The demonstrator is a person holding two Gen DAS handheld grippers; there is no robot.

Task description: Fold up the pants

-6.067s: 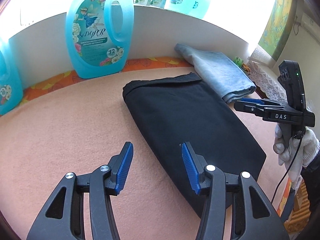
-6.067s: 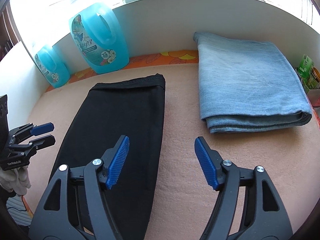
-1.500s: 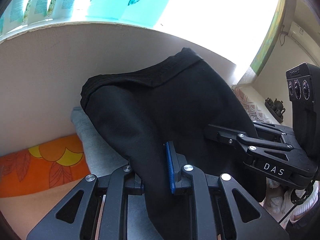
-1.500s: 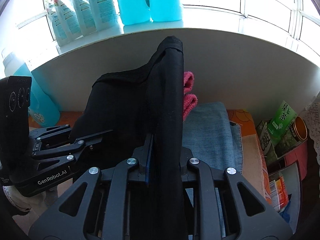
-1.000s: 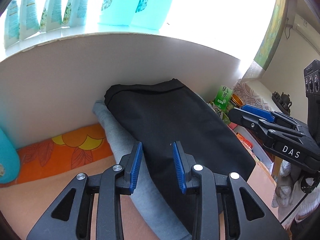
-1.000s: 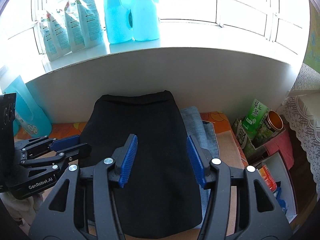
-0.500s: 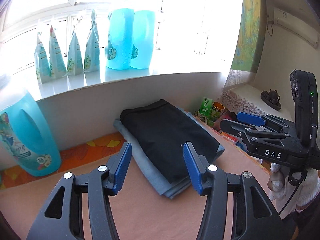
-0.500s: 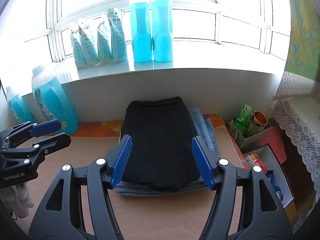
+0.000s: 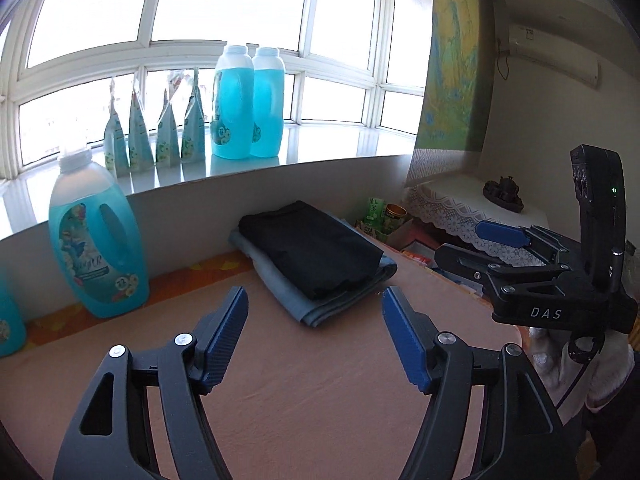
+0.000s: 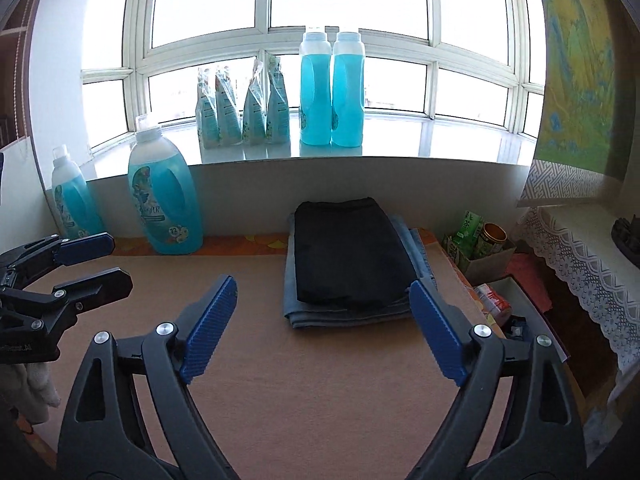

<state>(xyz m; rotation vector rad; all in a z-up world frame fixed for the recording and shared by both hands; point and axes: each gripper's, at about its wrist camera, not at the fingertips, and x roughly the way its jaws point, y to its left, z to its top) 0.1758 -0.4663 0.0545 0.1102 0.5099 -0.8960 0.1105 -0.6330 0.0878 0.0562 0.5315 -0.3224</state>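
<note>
Pants [image 10: 346, 252], black and folded into a flat rectangle, lie on top of a folded blue denim garment [image 10: 360, 312] at the far right of the peach-covered counter [image 10: 304, 392], close against the low white wall under the window sill. The denim shows beyond the black fabric along its near and right edges. Both tools hang above the bare counter, well apart from the stack and touching no cloth. The left hand-held gripper [image 9: 316, 336] has its blue-padded jaws spread wide and nothing between them; the right hand-held gripper [image 10: 320, 328] is likewise spread wide and empty, and in the left wrist view it shows at the right edge, held by a white-gloved hand [image 9: 560, 364]. A large blue detergent jug [image 10: 166, 196] stands on the counter at the wall, left of the stack, with a smaller blue bottle [image 10: 72, 204] farther left. On the sill stand two tall blue bottles [image 10: 332, 92] and a row of refill pouches [image 10: 242, 108]. Beyond the counter's right edge, near the stack, a green carton [image 10: 468, 228] and a can [image 10: 492, 236] sit in a box.
</note>
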